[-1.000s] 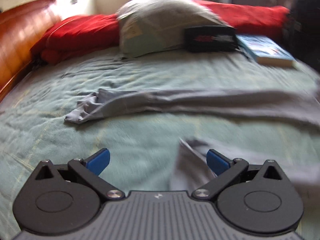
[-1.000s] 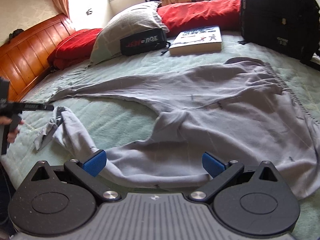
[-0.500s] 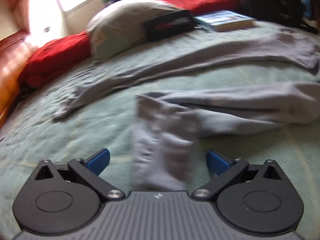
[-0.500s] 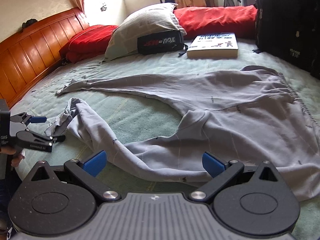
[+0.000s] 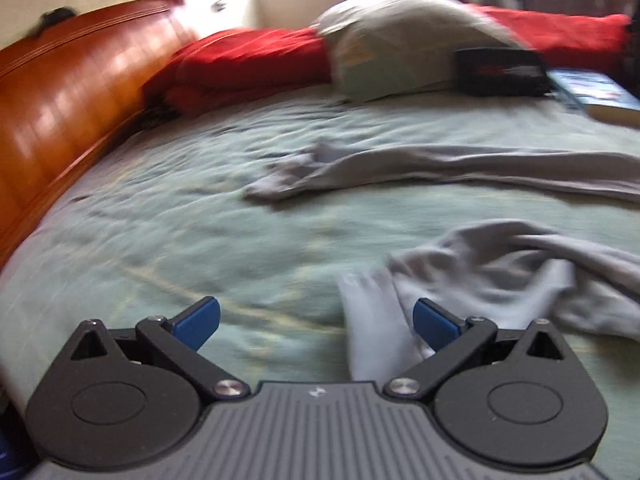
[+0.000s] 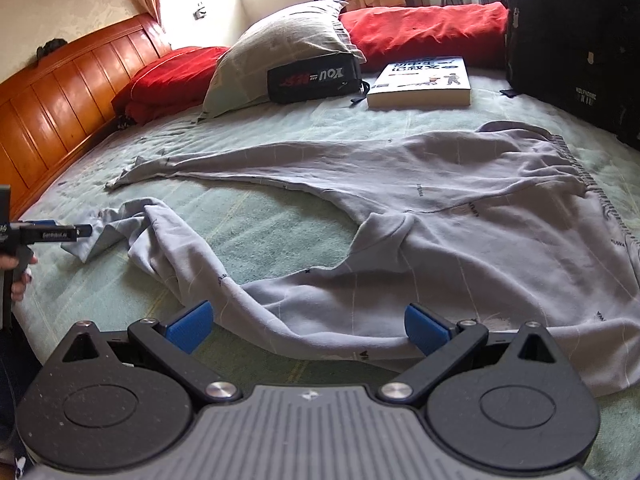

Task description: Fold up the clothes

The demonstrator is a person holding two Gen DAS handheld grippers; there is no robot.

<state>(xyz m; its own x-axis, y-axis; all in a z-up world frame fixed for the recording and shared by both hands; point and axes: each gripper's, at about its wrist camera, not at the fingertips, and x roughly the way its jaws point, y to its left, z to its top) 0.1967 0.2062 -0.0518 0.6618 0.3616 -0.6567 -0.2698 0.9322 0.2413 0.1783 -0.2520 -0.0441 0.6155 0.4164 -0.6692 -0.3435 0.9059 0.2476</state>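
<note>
One wide bed (image 6: 280,224), covered in a pale green sheet, filled both views, with an orange wooden headboard (image 6: 60,120) along its left side. Spread across the sheet lay a grey sweatshirt (image 6: 480,220), its body flat on the right and its two sleeves reaching out to the left. Behind it sat red cushions (image 6: 424,28), a grey pillow (image 6: 288,40), a black pouch (image 6: 312,78), a book (image 6: 420,80) and a dark bag (image 6: 572,40) at the far right.

The far sleeve (image 6: 208,162) ran straight and flat toward the headboard. The near sleeve (image 6: 192,264) curved forward and bunched up, passing just ahead of the right gripper (image 6: 308,326), whose blue fingers (image 6: 188,326) stood wide apart and held nothing.

The cuff end of that near sleeve (image 5: 376,328) lay between the fingers of the left gripper (image 5: 316,320), close beside its right finger (image 5: 434,326). Those fingers were also spread wide and not clamped on the cloth. That view was blurred. From the right wrist view, the left gripper's tip (image 6: 76,232) sat at the cuff, with a hand (image 6: 20,276) below it.
</note>
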